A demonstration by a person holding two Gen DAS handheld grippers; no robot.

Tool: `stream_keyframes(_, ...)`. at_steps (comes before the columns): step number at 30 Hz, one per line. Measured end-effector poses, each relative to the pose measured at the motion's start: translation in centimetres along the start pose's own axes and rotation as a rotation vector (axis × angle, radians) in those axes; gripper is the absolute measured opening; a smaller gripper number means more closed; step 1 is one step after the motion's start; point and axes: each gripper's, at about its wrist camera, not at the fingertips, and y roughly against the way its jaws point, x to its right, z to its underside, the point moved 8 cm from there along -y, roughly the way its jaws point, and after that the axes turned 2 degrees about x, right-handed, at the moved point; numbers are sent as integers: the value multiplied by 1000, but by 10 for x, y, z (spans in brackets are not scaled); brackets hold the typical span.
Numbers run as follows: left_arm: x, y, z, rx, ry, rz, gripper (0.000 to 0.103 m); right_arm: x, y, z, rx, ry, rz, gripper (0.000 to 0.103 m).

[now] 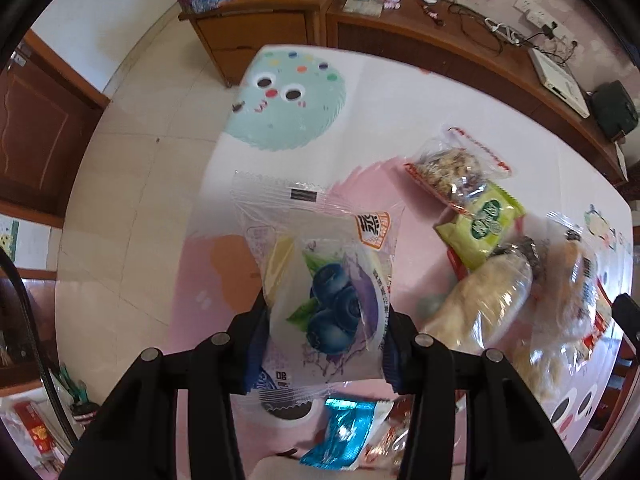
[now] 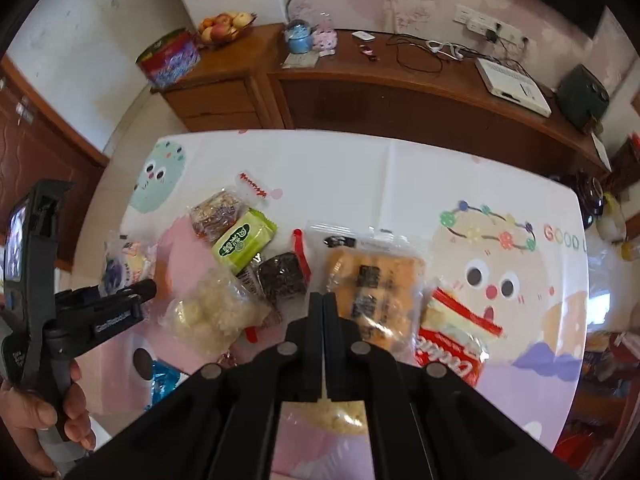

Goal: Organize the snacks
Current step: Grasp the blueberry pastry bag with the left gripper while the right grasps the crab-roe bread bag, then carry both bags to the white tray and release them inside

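The tablecloth [image 2: 460, 184] carries coloured capitals reading "GOOD", then a "U" that runs out of view. A red and white packet [image 2: 452, 350] bears white script seen upside down, apparently "Cookies". The blueberry packet [image 1: 332, 304] shows the digits "80" near one end and an orange badge with Chinese characters. Characters on the green packet [image 2: 244, 240] are too blurred to read.

Home: wooden sideboard [image 2: 400, 96], fruit bowl [image 2: 224, 28].
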Motion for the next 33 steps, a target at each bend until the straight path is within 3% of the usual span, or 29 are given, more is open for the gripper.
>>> stream_keyframes(3, 6, 15, 8, 11, -10, 12, 45, 12, 4, 5, -32, -94, -85, 1)
stream_keyframes(5, 8, 26, 14, 21, -18, 29, 45, 27, 6, 6, -39, -151, -98, 3)
stream_keyframes(7, 5, 34, 17, 30, -33, 42, 45, 45, 7, 8, -40, -182, -89, 14)
stream_keyframes(9, 2, 40, 15, 34, -52, 53, 46, 60, 8, 11, -36, -198, -68, 41)
stream_keyframes(11, -7, 46, 19, 31, -64, 62, 46, 75, 5, 15, -42, -222, -66, 48)
stream_keyframes(14, -21, 47, 22, 22, -69, 76, 46, 82, -2, 19, -55, -261, -126, 49)
stream_keyframes(16, -20, 46, 24, 20, -77, 78, 46, 77, -7, 18, -53, -283, -178, 58)
stream_keyframes(18, -18, 45, 25, 21, -84, 77, 46, 72, -14, 17, -69, -293, -202, 80)
stream_keyframes(26, -15, 35, 26, 11, -84, 70, 46, 35, -52, 18, -144, -198, -131, 88)
stream_keyframes(28, -16, 32, 25, 6, -77, 71, 46, 30, -64, 17, -157, -180, -70, 88)
stream_keyframes(33, -18, 26, 27, -1, -70, 71, 46, 26, -93, 24, -224, -193, -30, 90)
